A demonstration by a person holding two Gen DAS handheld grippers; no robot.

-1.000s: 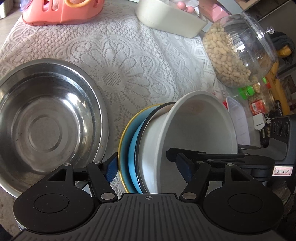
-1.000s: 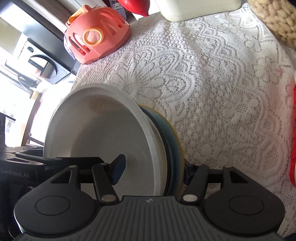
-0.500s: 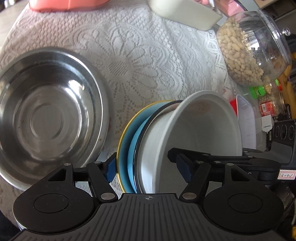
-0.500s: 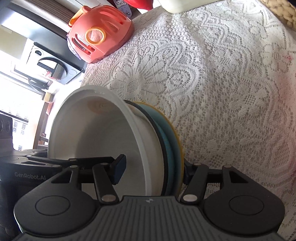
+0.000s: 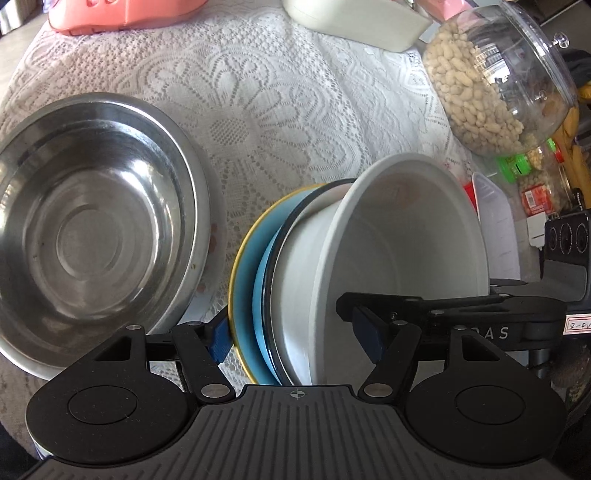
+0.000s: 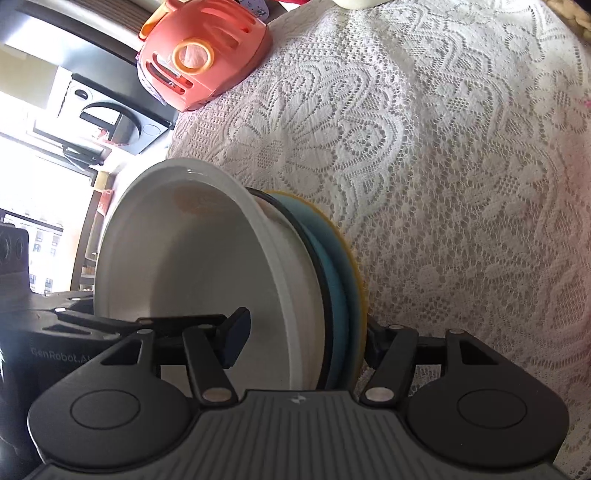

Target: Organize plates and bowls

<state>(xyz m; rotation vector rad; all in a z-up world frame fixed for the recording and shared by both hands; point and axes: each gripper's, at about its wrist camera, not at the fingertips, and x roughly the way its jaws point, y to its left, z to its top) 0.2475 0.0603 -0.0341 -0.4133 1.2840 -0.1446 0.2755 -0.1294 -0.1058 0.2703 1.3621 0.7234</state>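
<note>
A stack stands on edge above the lace-covered table (image 5: 280, 110): a white bowl (image 5: 406, 236) nested in a black-rimmed dish (image 5: 275, 254) and a blue plate with a yellow rim (image 5: 245, 266). My left gripper (image 5: 293, 334) is shut on the stack, one pad against the plate's back and the other inside the white bowl. My right gripper (image 6: 304, 339) clamps the same stack, white bowl (image 6: 177, 266) and blue plate (image 6: 341, 266), from the opposite side. A large steel bowl (image 5: 96, 229) rests on the table left of the stack.
A clear jar of peanuts (image 5: 491, 85) stands at the back right, with a white container (image 5: 354, 22) beside it and a pink plastic basket (image 6: 203, 55) at the far edge. Small packets and a white lid (image 5: 495, 229) lie right of the stack.
The right wrist view has swung, so the pink basket sits further right in it. Both grippers keep their hold on the stack. The steel bowl has not moved.
</note>
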